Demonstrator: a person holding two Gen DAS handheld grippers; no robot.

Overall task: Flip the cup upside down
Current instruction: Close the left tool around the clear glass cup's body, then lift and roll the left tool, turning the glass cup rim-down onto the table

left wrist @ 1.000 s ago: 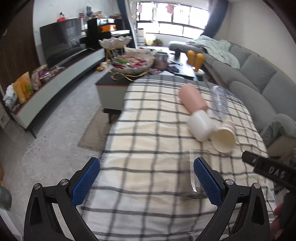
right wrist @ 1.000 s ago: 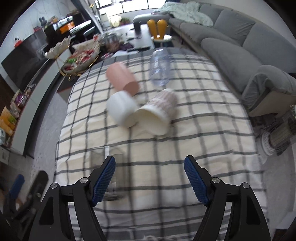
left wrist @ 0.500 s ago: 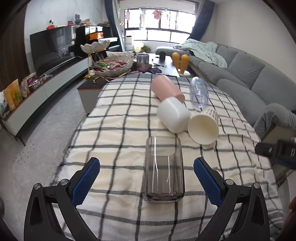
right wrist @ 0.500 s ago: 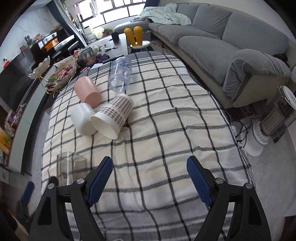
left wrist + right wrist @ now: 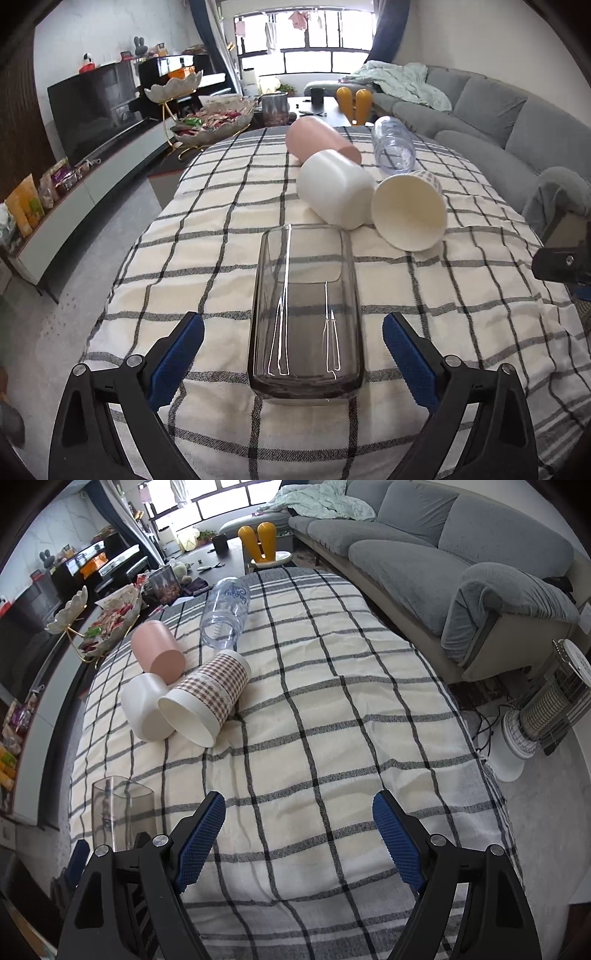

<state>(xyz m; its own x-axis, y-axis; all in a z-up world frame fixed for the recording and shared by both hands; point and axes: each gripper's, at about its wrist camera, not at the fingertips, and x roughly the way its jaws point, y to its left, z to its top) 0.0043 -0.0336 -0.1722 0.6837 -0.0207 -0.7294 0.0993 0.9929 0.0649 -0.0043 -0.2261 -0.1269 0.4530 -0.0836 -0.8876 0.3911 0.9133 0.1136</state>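
Note:
A clear smoky glass cup point(image 5: 306, 314) stands upright, mouth up, on the checked tablecloth point(image 5: 221, 258). My left gripper point(image 5: 293, 354) is open, its blue pads to either side of the glass's lower half, not touching it. The glass also shows in the right wrist view point(image 5: 122, 814) at the lower left. My right gripper point(image 5: 299, 834) is open and empty over bare cloth, to the right of the glass.
Behind the glass lie a white cup point(image 5: 334, 192), a pink cup point(image 5: 319, 142), a checked paper cup point(image 5: 408, 210) and a clear plastic bottle point(image 5: 393, 149), all on their sides. A grey sofa point(image 5: 461, 546) runs along the right; a heater point(image 5: 543, 709) stands on the floor.
My left gripper has moved forward, so the glass now sits between its pads. My right gripper has shifted slightly; the cups have not moved.

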